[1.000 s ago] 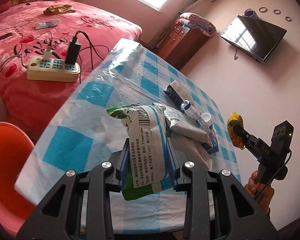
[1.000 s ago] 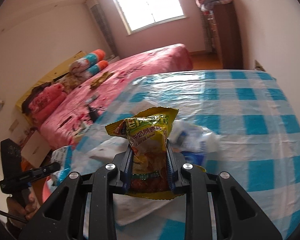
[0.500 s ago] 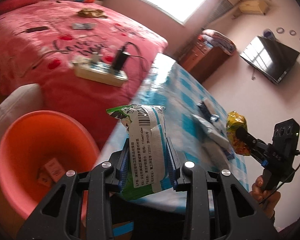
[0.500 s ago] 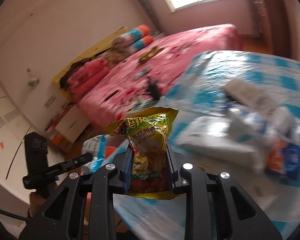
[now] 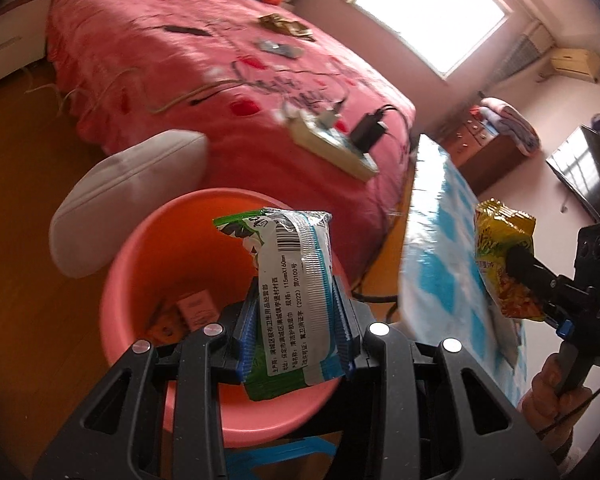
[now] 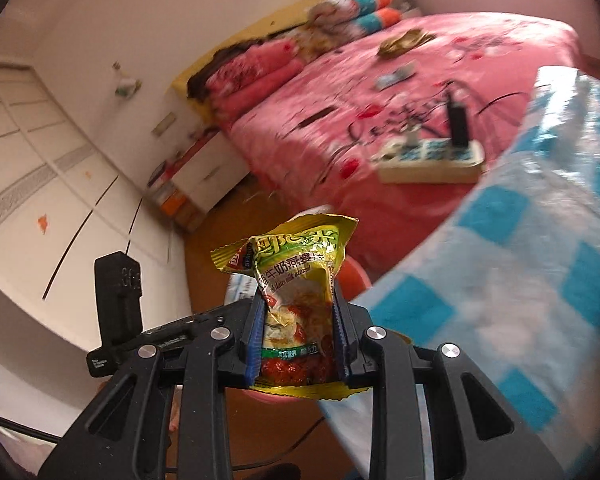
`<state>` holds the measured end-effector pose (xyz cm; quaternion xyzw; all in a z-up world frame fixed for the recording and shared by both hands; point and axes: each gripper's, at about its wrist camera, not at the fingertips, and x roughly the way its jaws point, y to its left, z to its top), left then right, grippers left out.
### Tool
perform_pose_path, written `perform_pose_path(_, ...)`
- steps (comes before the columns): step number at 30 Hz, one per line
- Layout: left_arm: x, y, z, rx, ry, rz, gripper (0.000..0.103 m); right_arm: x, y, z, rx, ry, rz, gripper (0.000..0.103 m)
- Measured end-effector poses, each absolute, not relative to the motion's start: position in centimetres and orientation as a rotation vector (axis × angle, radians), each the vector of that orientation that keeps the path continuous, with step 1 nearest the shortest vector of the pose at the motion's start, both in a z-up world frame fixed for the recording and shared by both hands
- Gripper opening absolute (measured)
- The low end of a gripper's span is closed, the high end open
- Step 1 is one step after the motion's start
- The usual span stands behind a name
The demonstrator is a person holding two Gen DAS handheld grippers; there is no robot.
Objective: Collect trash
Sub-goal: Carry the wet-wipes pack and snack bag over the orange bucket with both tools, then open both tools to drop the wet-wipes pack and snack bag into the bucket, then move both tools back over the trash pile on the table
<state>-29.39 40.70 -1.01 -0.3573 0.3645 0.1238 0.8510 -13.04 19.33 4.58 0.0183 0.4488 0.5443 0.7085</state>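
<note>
My left gripper is shut on a green and white wet-wipe packet and holds it over the orange bucket, which has small bits of trash at its bottom. My right gripper is shut on a yellow oatmeal sachet and hangs by the table's edge; it also shows in the left wrist view with the sachet. The left gripper's body shows at the left of the right wrist view. A sliver of the bucket shows behind the sachet.
A table with a blue and white checked cloth stands to the right of the bucket. A pink bed with a power strip lies behind. A white cushion leans beside the bucket. The floor is wood.
Both grippers have swung left off the table toward the floor, each still holding its packet. The left one now has the bucket right under its packet.
</note>
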Motion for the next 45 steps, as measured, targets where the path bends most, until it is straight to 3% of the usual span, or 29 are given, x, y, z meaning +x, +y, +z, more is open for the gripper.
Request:
perform_pose_path(5,-30.1,41.8,-2.8,-0.776,0.802,0.301,0.035,-13.9,22.6,3.2,-0.02,1.029,1.258,0.034)
perform_pose_path(6,-30.2,41.9,-3.0,-0.774,0.809,0.318,0.035,-14.1,23.3,2.9,-0.037,1.032,1.259,0.041)
perform_pose_path(7,-30.3,42.0,-3.2,-0.769,0.815,0.34,0.043,-14.1,23.5,2.6,-0.041,1.034,1.256,0.057)
perform_pose_path(8,-30.4,42.2,-3.3,-0.767,0.823,0.364,0.059,-14.2,23.7,2.5,-0.034,1.035,1.254,0.064)
perform_pose_path(10,-30.8,42.7,-3.2,-0.759,0.823,0.422,0.07,-14.0,23.3,2.5,0.01,1.035,1.259,0.083)
perform_pose_path(12,-30.9,42.9,-3.0,-0.75,0.821,0.435,0.072,-13.6,22.5,2.7,0.017,1.02,1.237,0.088)
perform_pose_path(17,-30.7,42.5,-2.3,-0.699,0.817,0.471,0.081,-13.3,19.8,3.7,0.001,0.936,1.159,0.093)
perform_pose_path(27,-29.3,39.8,-1.5,-0.708,0.808,0.387,0.082,-14.1,14.1,3.6,-0.005,0.794,1.086,0.094)
perform_pose_path(45,-26.2,32.6,2.7,-0.6,0.746,0.293,0.087,-13.5,5.7,2.9,0.074,0.703,0.982,0.095)
